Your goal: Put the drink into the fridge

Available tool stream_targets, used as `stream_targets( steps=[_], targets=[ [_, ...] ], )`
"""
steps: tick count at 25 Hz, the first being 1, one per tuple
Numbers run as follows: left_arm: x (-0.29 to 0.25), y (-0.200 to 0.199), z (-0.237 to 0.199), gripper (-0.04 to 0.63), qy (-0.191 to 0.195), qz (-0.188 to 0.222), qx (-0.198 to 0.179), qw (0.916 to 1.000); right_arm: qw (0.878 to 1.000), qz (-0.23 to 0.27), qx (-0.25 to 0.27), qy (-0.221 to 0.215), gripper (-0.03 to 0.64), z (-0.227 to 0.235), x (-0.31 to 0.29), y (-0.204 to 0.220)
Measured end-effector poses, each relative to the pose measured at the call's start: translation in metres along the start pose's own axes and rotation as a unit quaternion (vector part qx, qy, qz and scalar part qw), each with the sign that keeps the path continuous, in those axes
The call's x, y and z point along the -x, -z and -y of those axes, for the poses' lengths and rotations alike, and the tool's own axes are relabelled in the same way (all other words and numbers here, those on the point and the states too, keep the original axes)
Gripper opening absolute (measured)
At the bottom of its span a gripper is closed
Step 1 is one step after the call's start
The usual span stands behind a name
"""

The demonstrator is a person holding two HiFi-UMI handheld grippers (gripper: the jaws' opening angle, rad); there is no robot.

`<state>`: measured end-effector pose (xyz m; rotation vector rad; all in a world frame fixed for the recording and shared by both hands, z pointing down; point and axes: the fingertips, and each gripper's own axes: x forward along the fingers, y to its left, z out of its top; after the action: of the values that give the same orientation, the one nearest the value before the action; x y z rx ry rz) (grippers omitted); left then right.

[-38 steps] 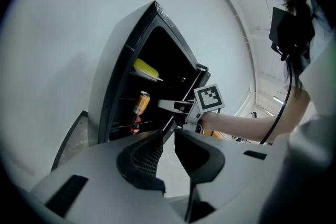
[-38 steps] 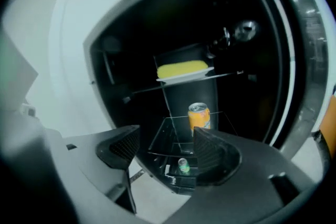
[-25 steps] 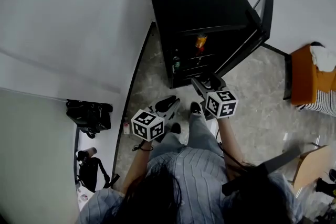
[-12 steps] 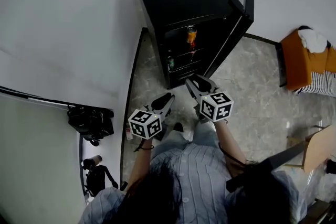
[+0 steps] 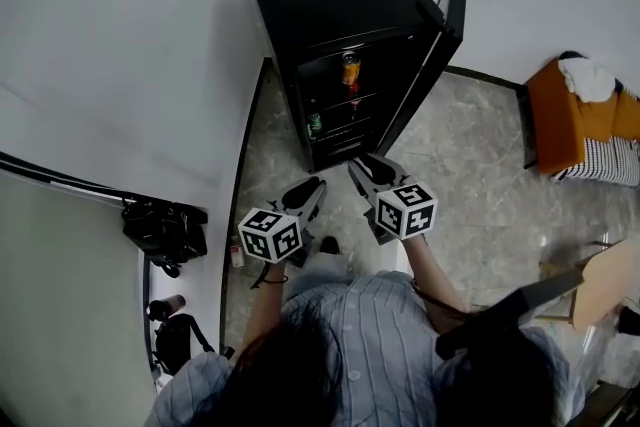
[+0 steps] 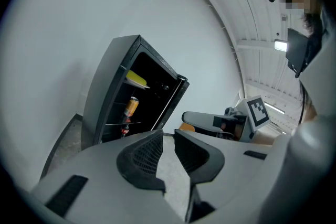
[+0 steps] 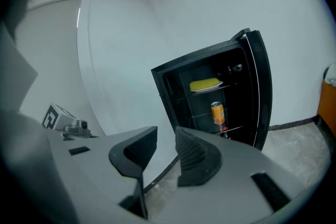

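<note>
One black fridge (image 5: 340, 0), boxy and smooth-sided, stands against the plain white wall (image 5: 120, 35). Its single door (image 5: 447, 20) is swung wide open on the right.

And there's the drink can (image 7: 217, 113): one orange cylinder, upright on the middle shelf inside, well apart from both grippers. One shelf up, a single white plate (image 7: 202, 90) carries one long yellow thing (image 7: 205, 84), too small to name. Just below the can stands one small dark bottle (image 6: 125, 126) with a red top. The head view shows one more greenish container (image 5: 314, 122) low on the fridge's left side; what it is I can't tell.

Two grippers now, both smooth grey plastic with black ribbed pads, both held out in front of the fridge, above a floor (image 5: 480, 175) of mottled grey stone. The left gripper (image 6: 167, 136) has its jaws narrow, with a slim gap and nothing in it. The right gripper (image 7: 165, 134) has its jaws closing, down to a small gap, with nothing between them either. Each carries one white cube printed with black squares: the left marker cube (image 5: 270, 235) and the right marker cube (image 5: 407, 210).

Off to the right sits one orange armchair (image 5: 555, 120) with a white cloth (image 5: 588, 77) bunched on top. At the left edge there's one black camera rig (image 5: 165, 227).
</note>
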<state>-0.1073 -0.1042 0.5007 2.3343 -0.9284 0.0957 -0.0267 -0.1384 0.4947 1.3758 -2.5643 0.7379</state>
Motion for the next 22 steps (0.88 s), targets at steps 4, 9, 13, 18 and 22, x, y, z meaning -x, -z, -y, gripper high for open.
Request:
stream_targets(
  steps=[4, 9, 13, 18, 22],
  targets=[
    [-0.005, 0.002, 0.020, 0.072, -0.007, 0.013, 0.005, 0.9999, 1.000, 0.000, 0.003, -0.002, 0.117, 0.011, 0.030, 0.003],
    [-0.011, 0.021, 0.054, 0.074, -0.014, 0.017, 0.006, 0.9997, 1.000, 0.001, 0.006, 0.002, 0.117, 0.029, 0.077, 0.014],
    [-0.016, 0.035, 0.085, 0.074, -0.016, 0.020, 0.002, 0.9997, 1.000, 0.006, 0.008, 0.002, 0.117, 0.041, 0.113, 0.023],
    [-0.019, 0.065, 0.136, 0.074, -0.015, 0.014, -0.012, 0.9997, 1.000, 0.005, 0.009, -0.003, 0.114, 0.050, 0.162, 0.042],
    [-0.017, 0.101, 0.174, 0.074, -0.019, 0.001, -0.012, 0.9997, 1.000, -0.004, 0.012, -0.016, 0.110, 0.051, 0.197, 0.061]
  ],
)
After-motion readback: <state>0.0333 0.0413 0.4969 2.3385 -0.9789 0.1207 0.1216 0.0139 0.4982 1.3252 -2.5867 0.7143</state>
